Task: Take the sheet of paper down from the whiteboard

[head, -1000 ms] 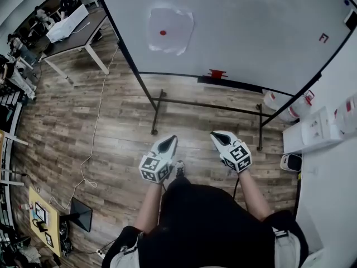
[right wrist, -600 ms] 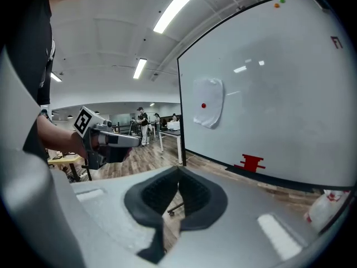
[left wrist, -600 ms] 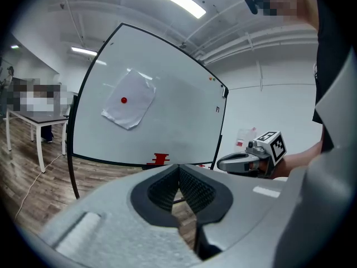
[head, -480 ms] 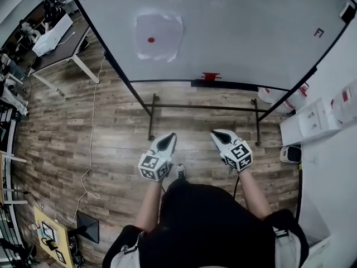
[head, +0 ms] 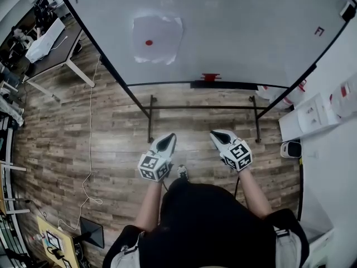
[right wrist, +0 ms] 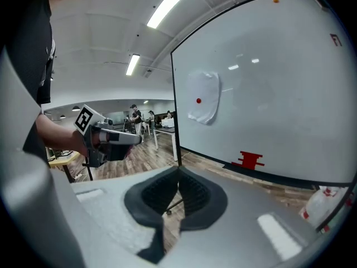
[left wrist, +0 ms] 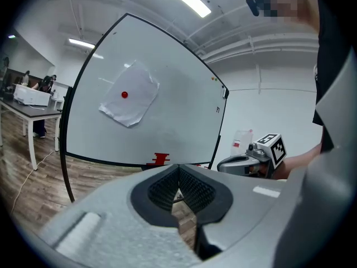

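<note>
A crumpled white sheet of paper [head: 157,38] hangs on the whiteboard [head: 245,32], pinned by a red round magnet [head: 149,42]. The paper [left wrist: 129,95] shows up left in the left gripper view and as a narrow shape [right wrist: 204,96] in the right gripper view. My left gripper [head: 167,142] and right gripper [head: 217,135] are held low in front of the person, well short of the board. Both have their jaws shut with nothing between them. The left gripper [left wrist: 178,171] and the right gripper [right wrist: 178,175] point toward the board.
A red eraser-like item [head: 210,77] sits on the board's bottom tray. The board stands on a black metal frame [head: 150,116] over wood flooring. A table [head: 58,52] stands at far left, white boxes and bottles [head: 312,113] at right, a cable [head: 89,144] across the floor.
The view has shifted toward the board, with the paper now sitting further left and lower in the head view. Both grippers stay shut and keep the same spacing.
</note>
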A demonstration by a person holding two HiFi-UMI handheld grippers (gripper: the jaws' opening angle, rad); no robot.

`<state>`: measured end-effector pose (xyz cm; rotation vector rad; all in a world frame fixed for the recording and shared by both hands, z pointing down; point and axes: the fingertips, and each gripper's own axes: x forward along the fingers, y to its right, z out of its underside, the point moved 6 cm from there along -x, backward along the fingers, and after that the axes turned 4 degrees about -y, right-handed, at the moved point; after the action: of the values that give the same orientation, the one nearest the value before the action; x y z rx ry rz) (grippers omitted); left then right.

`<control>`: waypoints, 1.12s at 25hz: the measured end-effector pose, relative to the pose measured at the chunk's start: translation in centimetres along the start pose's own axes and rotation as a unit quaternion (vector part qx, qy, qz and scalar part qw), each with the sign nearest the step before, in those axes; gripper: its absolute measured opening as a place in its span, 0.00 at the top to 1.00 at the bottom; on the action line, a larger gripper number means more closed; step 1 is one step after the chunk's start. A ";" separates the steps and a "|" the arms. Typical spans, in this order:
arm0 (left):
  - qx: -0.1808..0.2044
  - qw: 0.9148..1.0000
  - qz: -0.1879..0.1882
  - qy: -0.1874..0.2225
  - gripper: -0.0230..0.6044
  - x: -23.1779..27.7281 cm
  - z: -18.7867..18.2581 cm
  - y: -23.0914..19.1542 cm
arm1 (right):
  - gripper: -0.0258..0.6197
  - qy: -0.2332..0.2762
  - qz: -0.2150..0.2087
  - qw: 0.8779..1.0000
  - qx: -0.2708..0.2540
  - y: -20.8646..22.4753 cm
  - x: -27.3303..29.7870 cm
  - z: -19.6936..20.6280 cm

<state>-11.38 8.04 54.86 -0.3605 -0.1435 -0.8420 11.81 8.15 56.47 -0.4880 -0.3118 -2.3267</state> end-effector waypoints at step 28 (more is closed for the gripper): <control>-0.023 0.999 -0.021 0.014 0.95 -2.7 -1.6 -11.5 | 0.95 -0.003 -0.014 1.000 -0.012 -1.9 10.5 -4.7</control>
<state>-21.81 2.38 55.61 -0.3898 -0.1074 -0.8933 2.31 1.41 56.64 -0.5044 -0.2962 -2.3597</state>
